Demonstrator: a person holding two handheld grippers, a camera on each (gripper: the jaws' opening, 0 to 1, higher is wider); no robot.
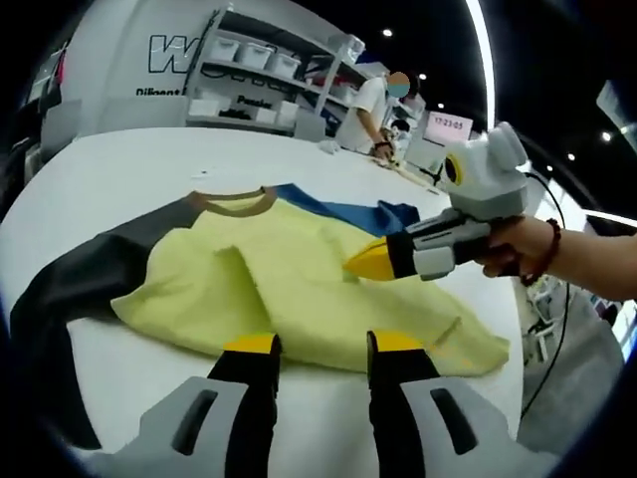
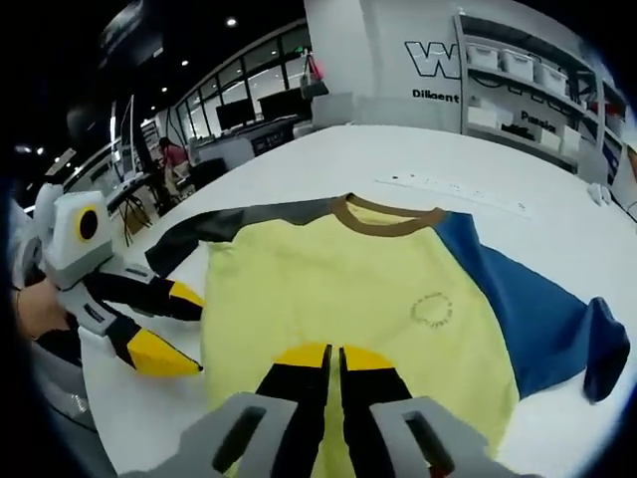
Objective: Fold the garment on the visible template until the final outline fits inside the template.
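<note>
A yellow T-shirt (image 1: 299,289) with a brown collar (image 1: 234,204), one dark grey sleeve (image 1: 70,284) and one blue sleeve (image 1: 343,211) lies spread on a white table (image 1: 119,174); in the left gripper view a fold of the yellow cloth stands up in a ridge near its middle, and the dark sleeve trails toward the near table edge; the left gripper (image 1: 323,349) hangs just at the shirt's hem with its yellow-tipped jaws parted and nothing between them; in the same view the right gripper (image 1: 373,259), held in a person's hand (image 1: 518,249), sits low over the shirt's blue-sleeve side with its yellow tips closed together, though whether any cloth is caught in them cannot be told

In the right gripper view the shirt (image 2: 368,309) lies flat, collar (image 2: 383,217) away from the camera, a small round print (image 2: 432,311) on the chest and the blue sleeve (image 2: 518,309) stretched to one side; the right gripper (image 2: 331,363) rests over the yellow hem with its jaws pressed almost together; the left gripper (image 2: 174,329) shows beside the shirt's dark-sleeve edge, jaws apart; white storage shelves (image 2: 518,85) stand beyond the table
</note>
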